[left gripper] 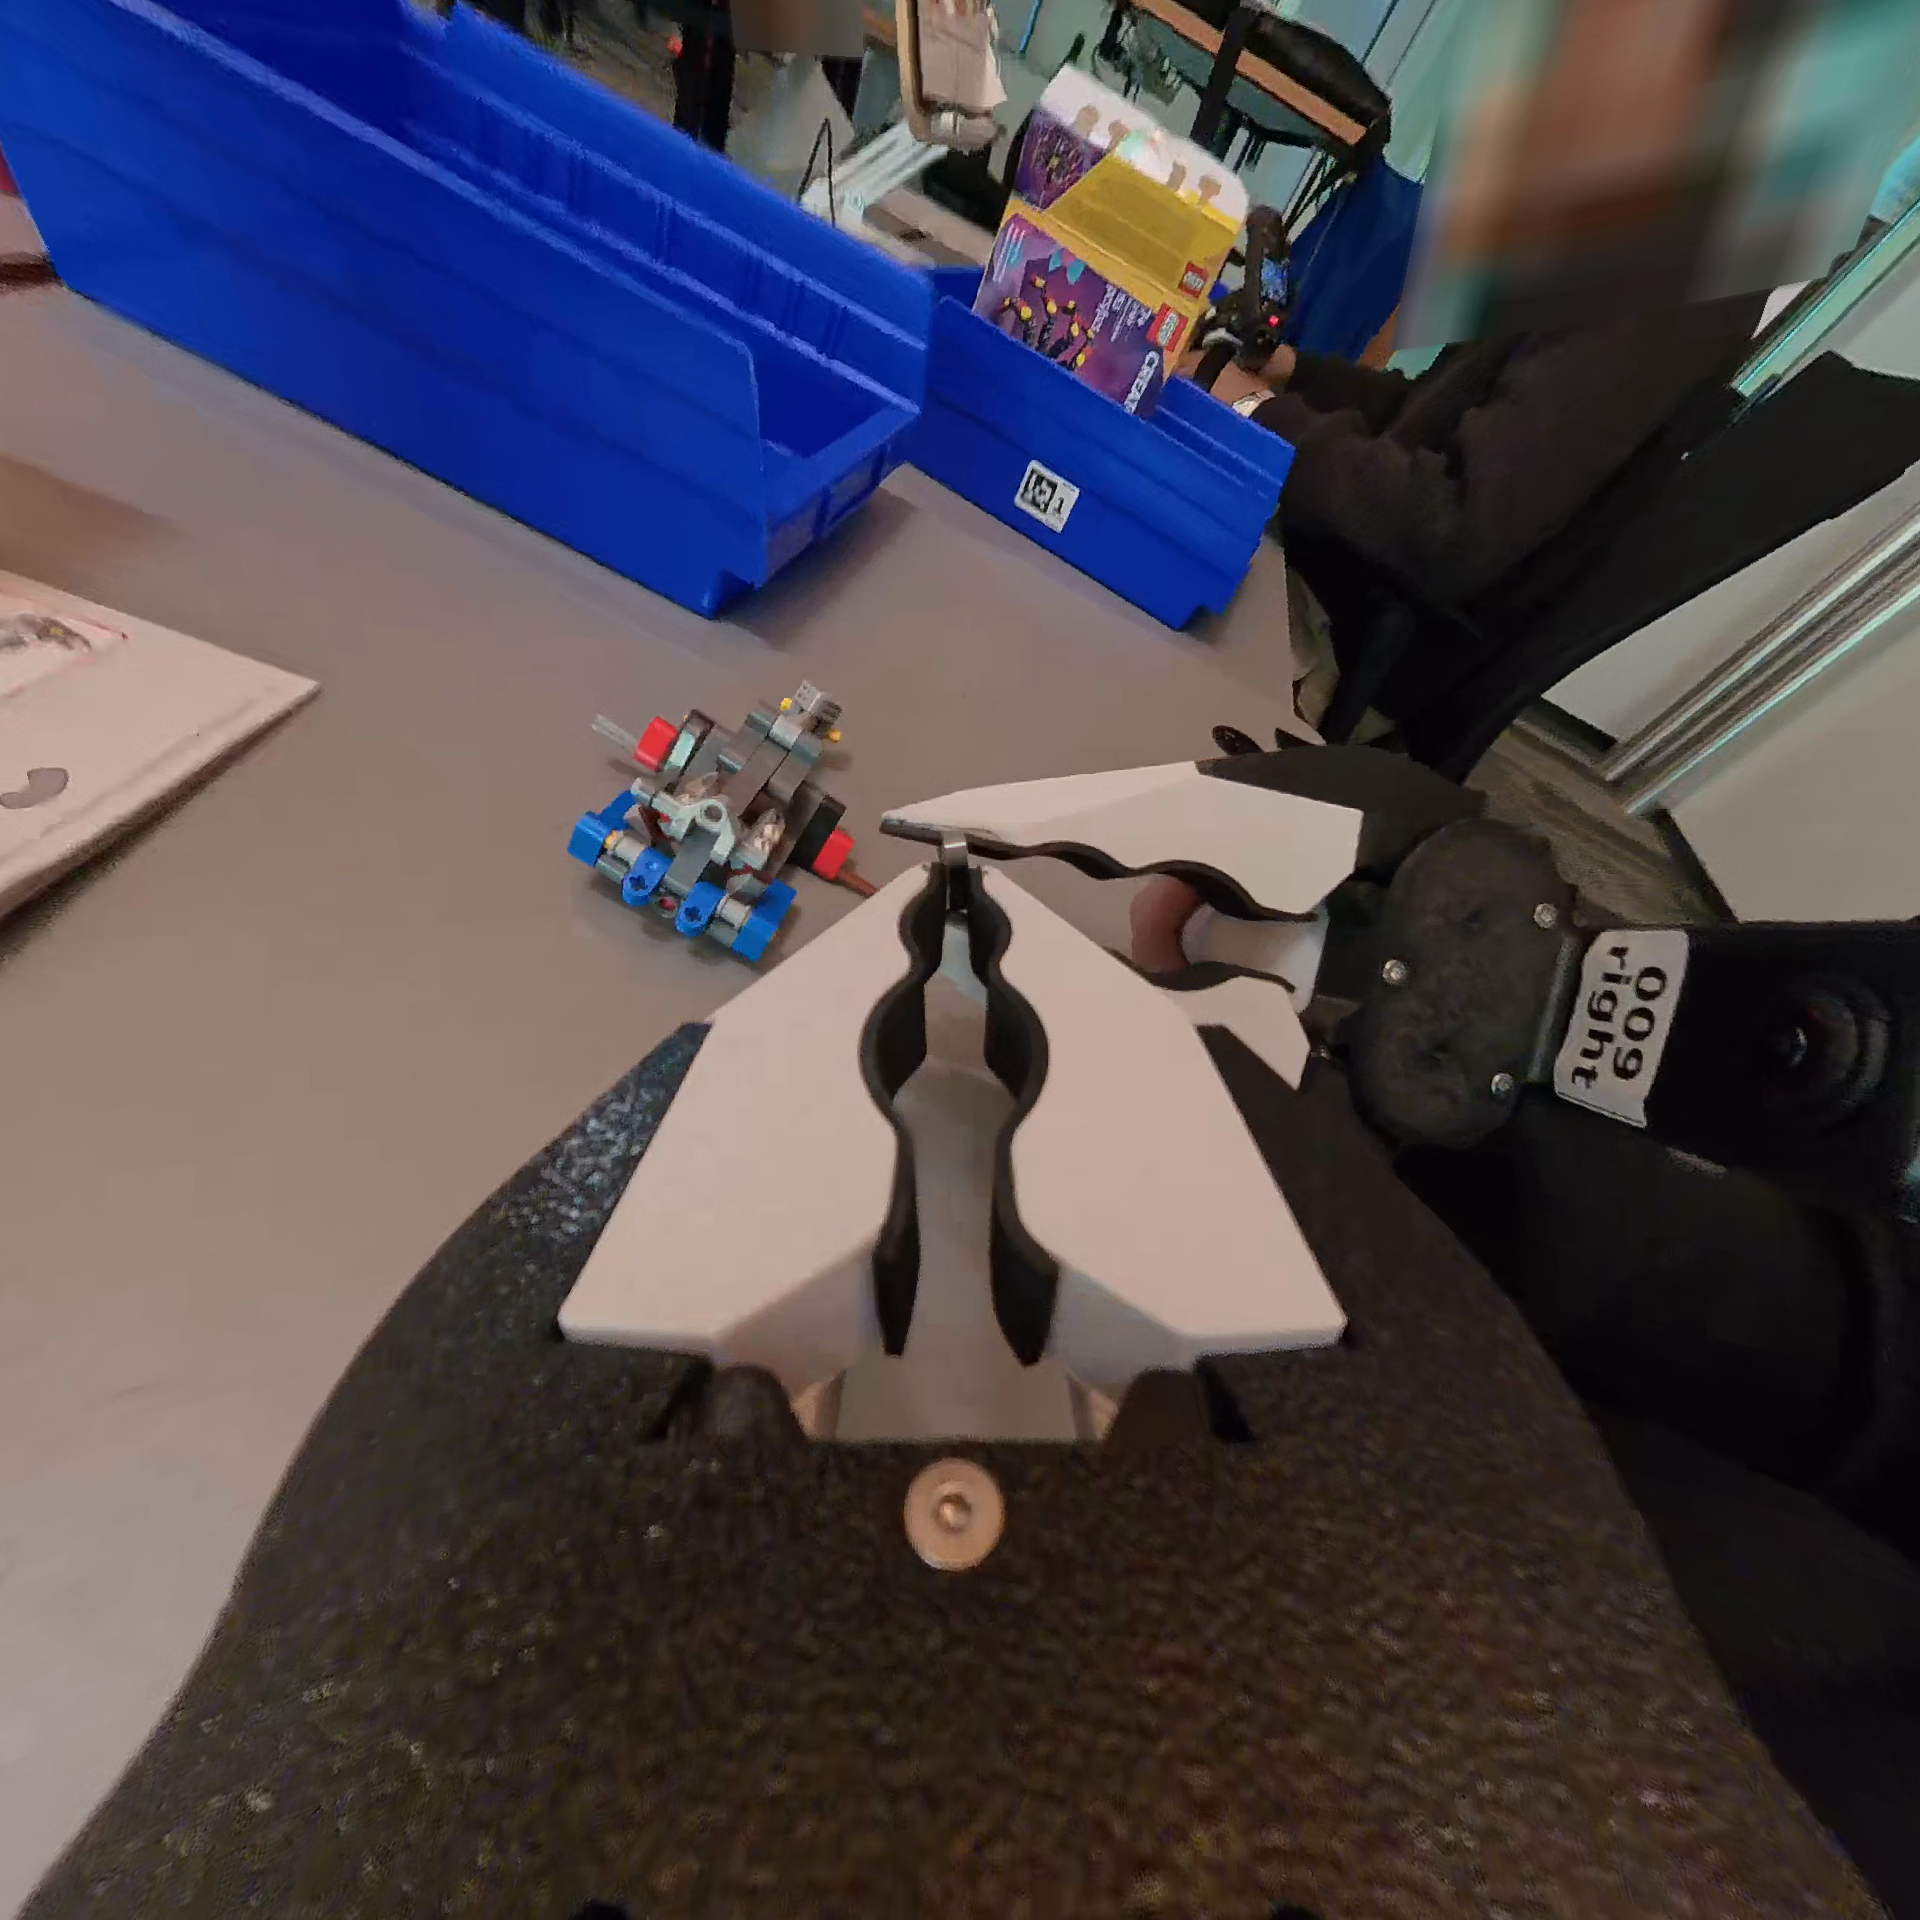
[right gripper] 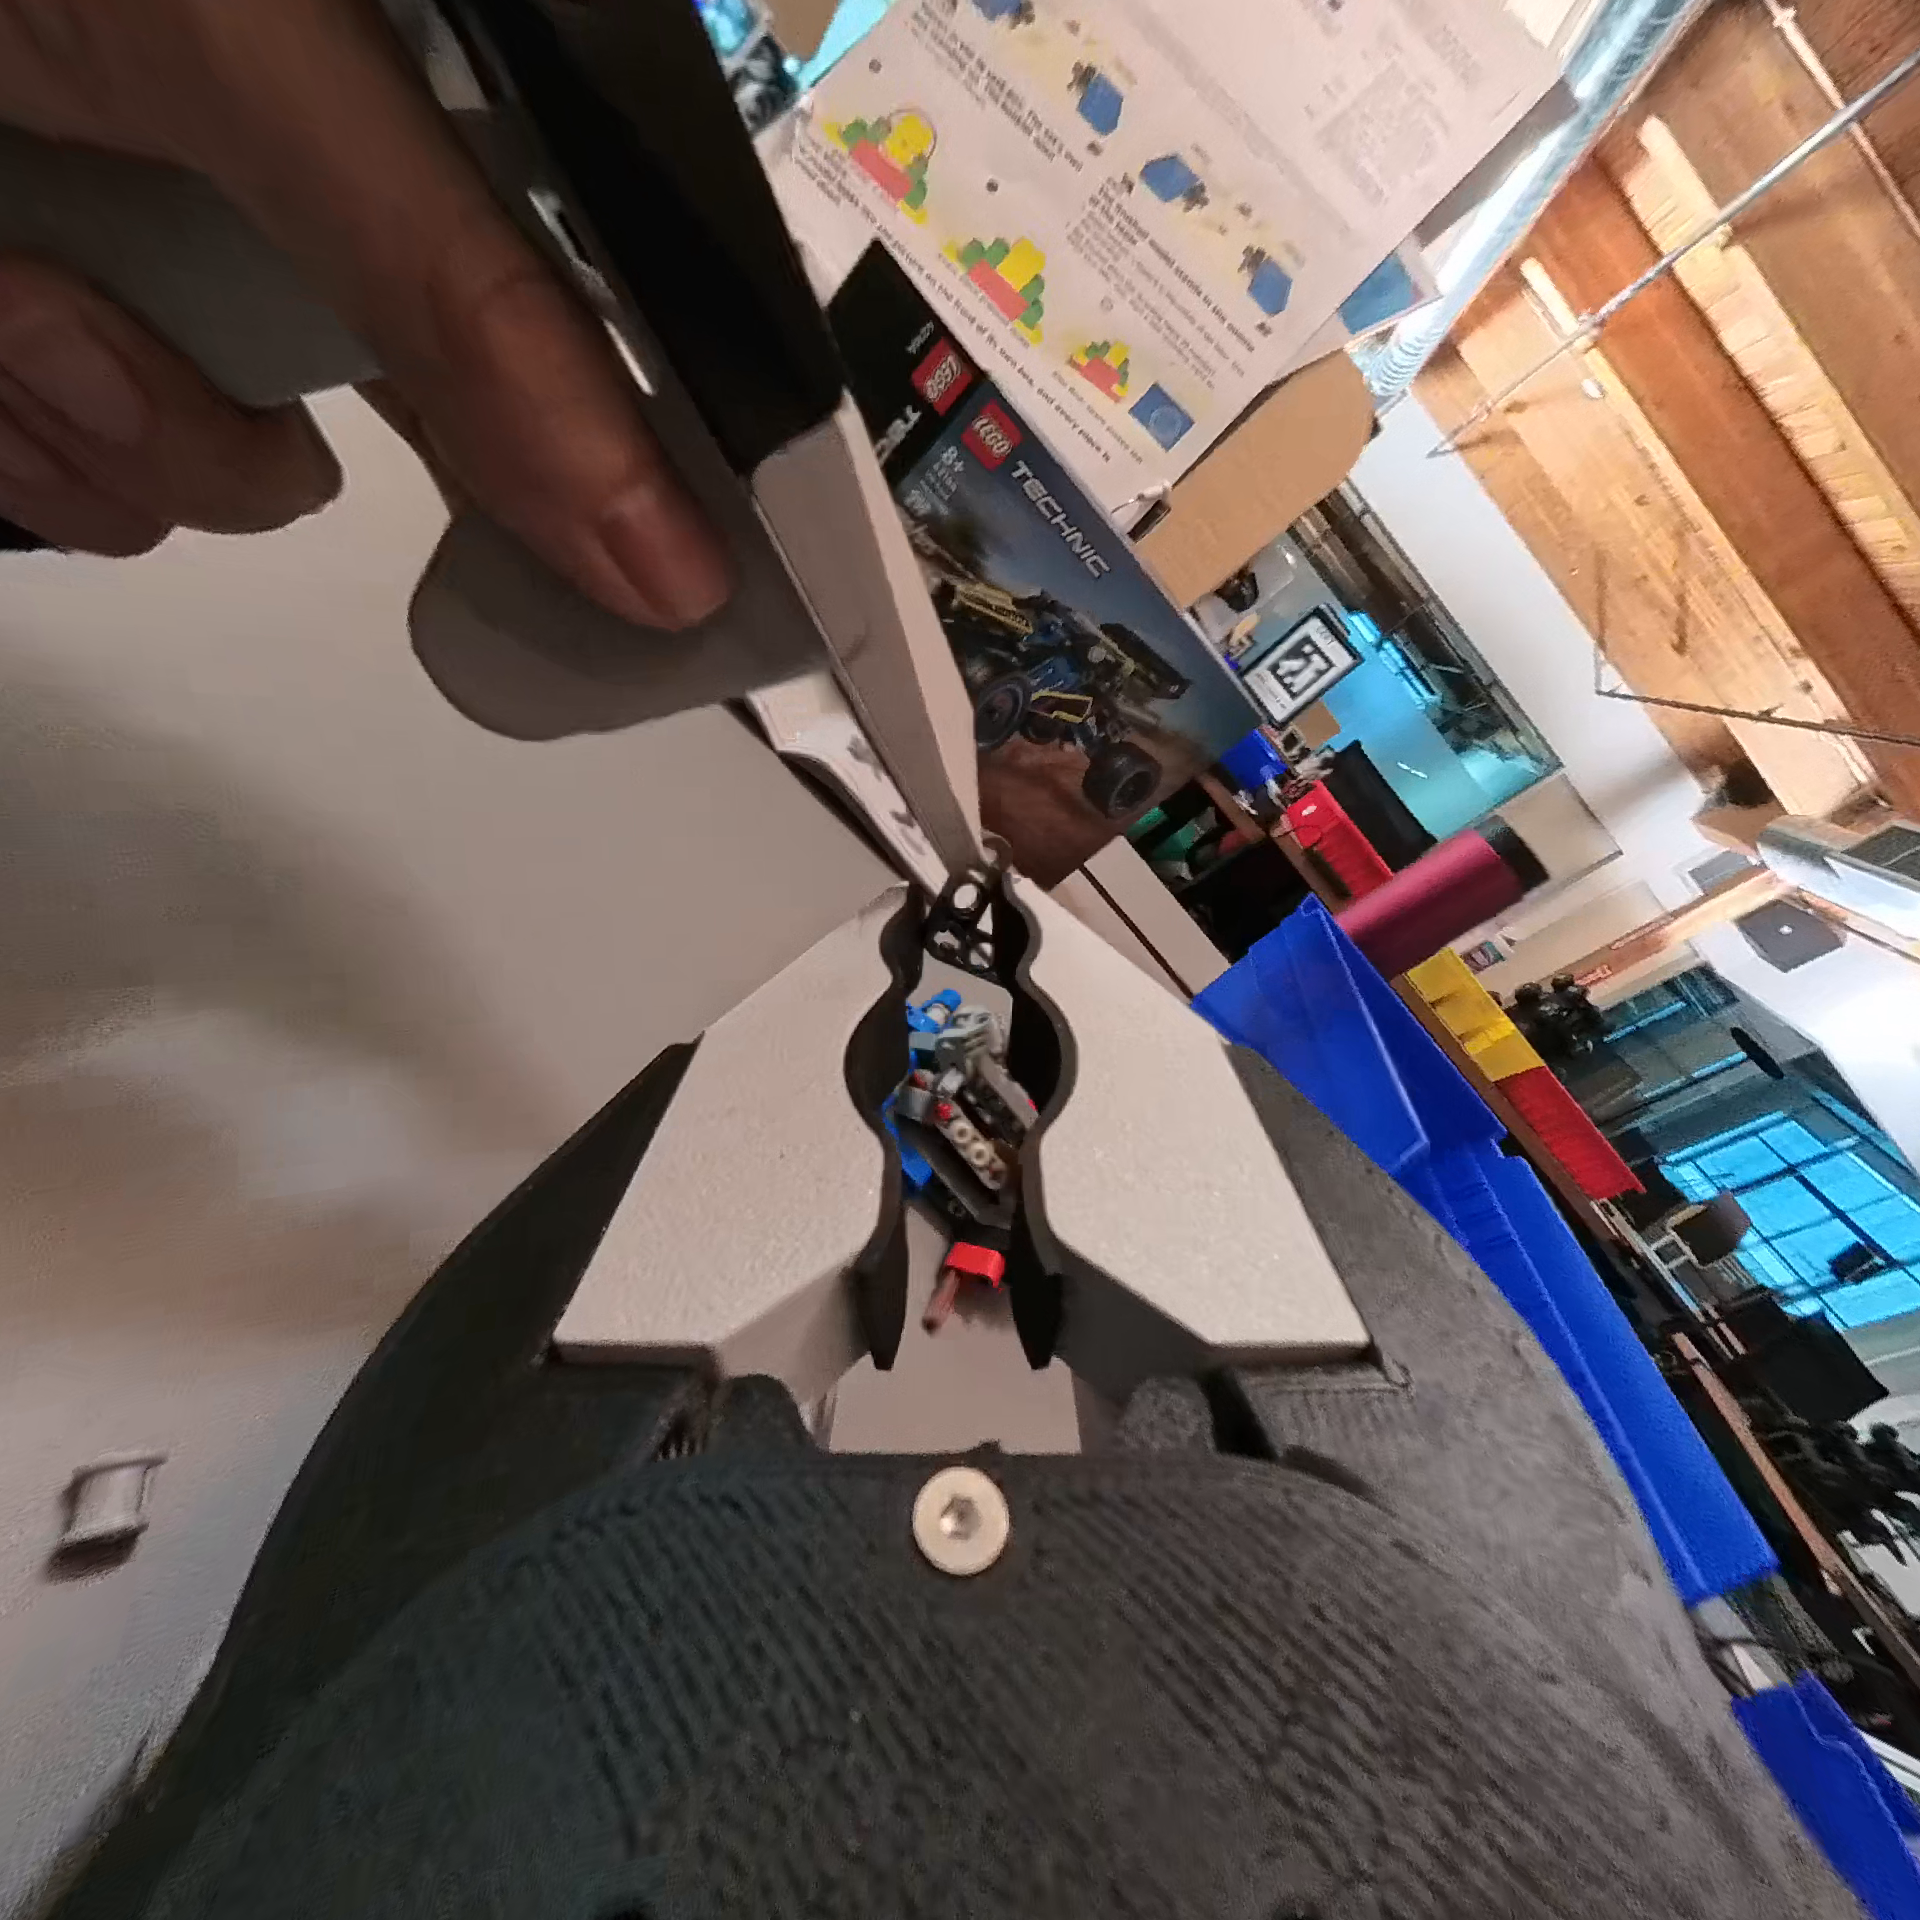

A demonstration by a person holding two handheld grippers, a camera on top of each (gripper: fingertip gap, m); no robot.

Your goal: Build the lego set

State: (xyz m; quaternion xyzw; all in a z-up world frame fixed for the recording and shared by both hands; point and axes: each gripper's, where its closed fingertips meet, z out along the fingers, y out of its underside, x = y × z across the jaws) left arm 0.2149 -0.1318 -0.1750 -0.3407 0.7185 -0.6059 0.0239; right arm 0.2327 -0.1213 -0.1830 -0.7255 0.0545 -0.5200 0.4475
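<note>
Grey and small, a piece (left gripper: 957, 850) sticks out of the left gripper (left gripper: 951, 883), whose fingers (left gripper: 831, 1039) are pressed together at the tips and pinch it. The piece's top touches the tip of the right gripper (left gripper: 904, 828), which comes in from 3 o'clock. In the right wrist view, the right gripper (right gripper: 961, 914) has its fingers (right gripper: 1122, 1122) nearly closed on a black beam (right gripper: 961, 920) with round holes, a pad against each side. The left gripper (right gripper: 982, 852) reaches down from 11 o'clock there, a hand (right gripper: 312, 260) round its handle, and the grey piece (right gripper: 1003, 844) meets the upper end of the beam. Both grippers hang above the surface (left gripper: 312, 1039). A model (left gripper: 707, 831) of blue, grey and red bricks rests on the surface at 10 o'clock from the left fingertips, near them but apart. The right wrist view shows it through the gap behind the beam (right gripper: 961, 1101). Two blue bins (left gripper: 468, 312) stand at 12 o'clock beyond the model, the farther one (left gripper: 1101, 457) holding purple and yellow boxes (left gripper: 1101, 260). A booklet (left gripper: 104, 727) lies at 9 o'clock. In the right wrist view a toy box (right gripper: 1049, 644) printed with a vehicle stands at 1 o'clock from the beam.
</note>
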